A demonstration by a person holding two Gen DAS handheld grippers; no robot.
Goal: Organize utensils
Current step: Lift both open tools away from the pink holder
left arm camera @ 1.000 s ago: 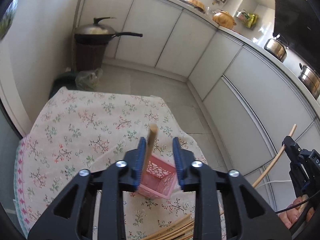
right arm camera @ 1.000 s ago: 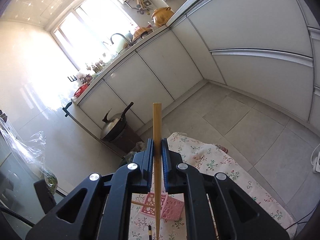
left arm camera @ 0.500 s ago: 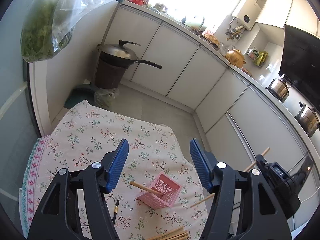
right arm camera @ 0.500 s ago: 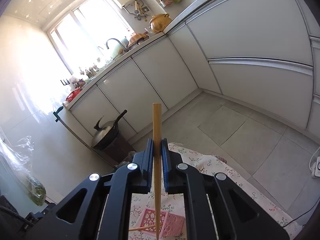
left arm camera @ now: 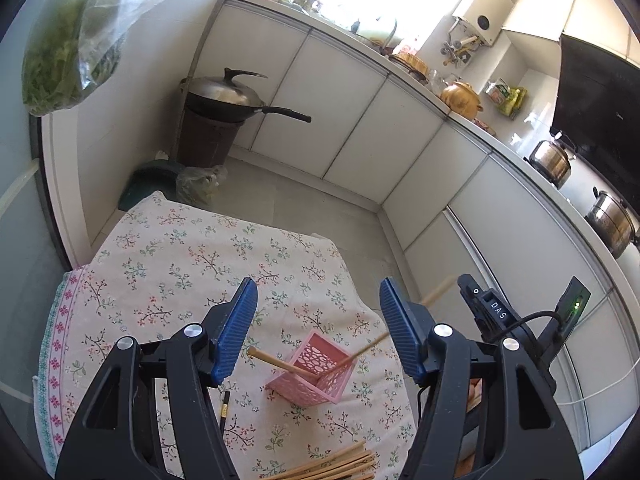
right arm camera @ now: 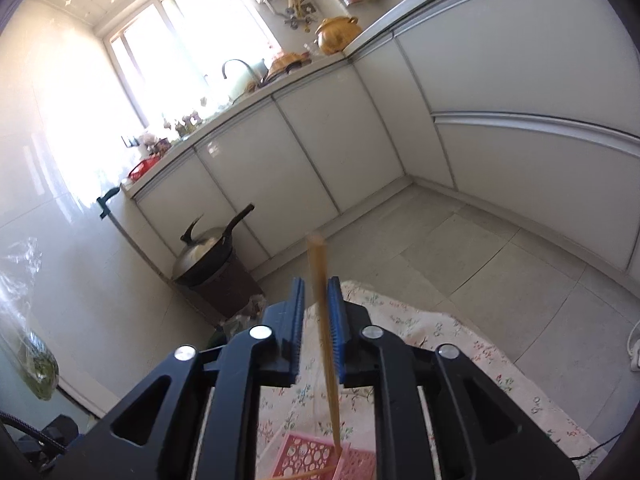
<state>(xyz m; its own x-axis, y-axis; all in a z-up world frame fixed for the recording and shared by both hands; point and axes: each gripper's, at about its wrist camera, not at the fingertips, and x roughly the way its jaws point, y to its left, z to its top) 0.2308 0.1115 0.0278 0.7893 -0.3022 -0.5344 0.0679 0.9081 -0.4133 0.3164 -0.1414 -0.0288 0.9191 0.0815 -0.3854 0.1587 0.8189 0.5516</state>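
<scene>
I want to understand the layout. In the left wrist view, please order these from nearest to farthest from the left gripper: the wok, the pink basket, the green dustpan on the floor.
From the left gripper:
1. Pink basket: on the floral cloth, just below the open fingers.
2. Green dustpan: on the floor past the table's far left corner.
3. Wok: on a brown stand behind the dustpan, by the cabinets.

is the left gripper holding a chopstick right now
No, the left gripper is wide open and empty, with one chopstick already leaning in the pink basket below.
</scene>
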